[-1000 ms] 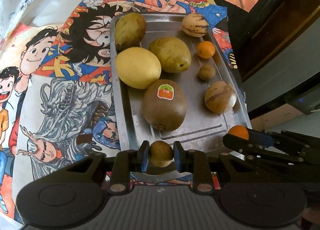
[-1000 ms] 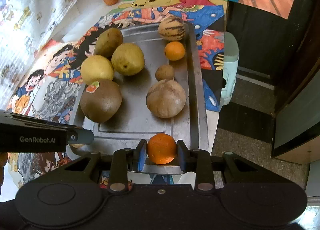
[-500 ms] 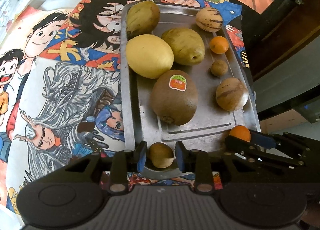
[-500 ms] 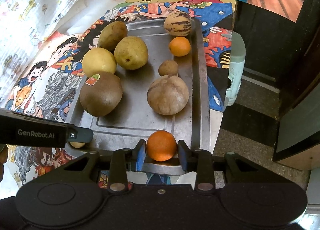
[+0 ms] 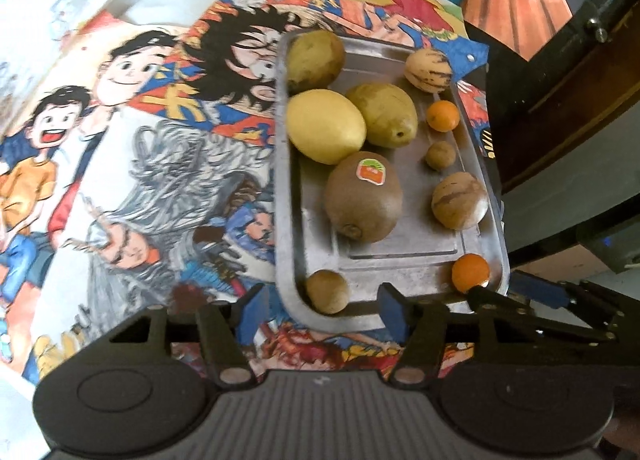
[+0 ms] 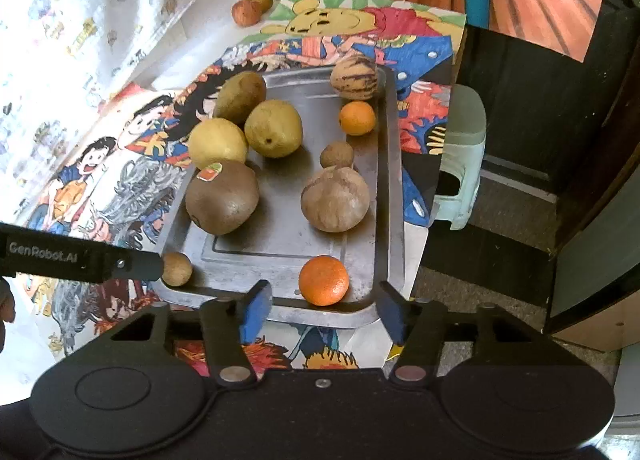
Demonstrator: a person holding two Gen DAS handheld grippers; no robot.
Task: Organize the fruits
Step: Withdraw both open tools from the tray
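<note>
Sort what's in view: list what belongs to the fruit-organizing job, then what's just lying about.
Job: metal tray; sticker kiwi; near orange; small brown fruit; left gripper and right gripper, both opening.

Lying about: cartoon tablecloth; green stool.

A table draped in a colourful cartoon-printed cloth [image 6: 132, 163] carries a rectangular metal tray [image 6: 390, 187] toward three o'clock, with two small reddish-yellow fruits [image 6: 250, 9] lying at twelve o'clock.

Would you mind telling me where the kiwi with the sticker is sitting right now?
The kiwi lies on the left half of the metal tray in the right wrist view, just in front of the yellow lemon and across from the round brown fruit.
</note>
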